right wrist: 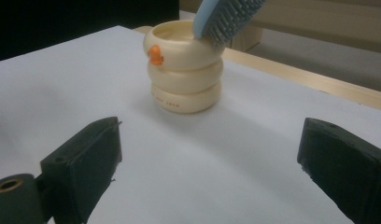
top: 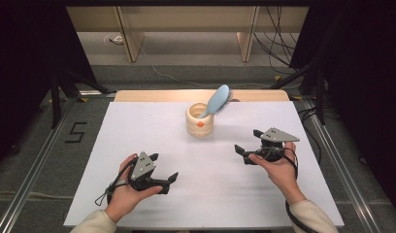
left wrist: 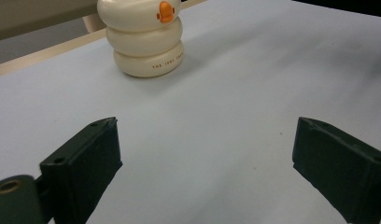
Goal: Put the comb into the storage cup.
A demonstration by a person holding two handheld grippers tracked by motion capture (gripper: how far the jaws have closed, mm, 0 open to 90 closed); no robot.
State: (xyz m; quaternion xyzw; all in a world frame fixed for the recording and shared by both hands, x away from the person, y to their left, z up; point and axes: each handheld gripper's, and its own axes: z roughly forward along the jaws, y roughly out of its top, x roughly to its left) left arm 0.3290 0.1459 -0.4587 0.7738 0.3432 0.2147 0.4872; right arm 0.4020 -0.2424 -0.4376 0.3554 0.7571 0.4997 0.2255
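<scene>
Hairbrush (top: 217,101), pale blue, stands handle-down in the cream holder (top: 200,121), its bristled head leaning up and out over the rim toward the far right. The holder is shaped like 3 stacked rings with a small orange beak (top: 200,124) on the upper ring, and it sits upright on the white table (top: 138,131), toward the far edge and about midway across. In the right gripper view the brush's grey bristles (right wrist: 233,16) rest against the holder's rim (right wrist: 179,32). The left gripper (top: 164,170) is held low over the near left part of the table, jaws spread wide with nothing between them. The right gripper (top: 249,145) hovers over the near right part, likewise wide and empty. Both point roughly toward the holder and stay well apart from it. Each is held in a person's hand, cream sleeves at the bottom edge.
</scene>
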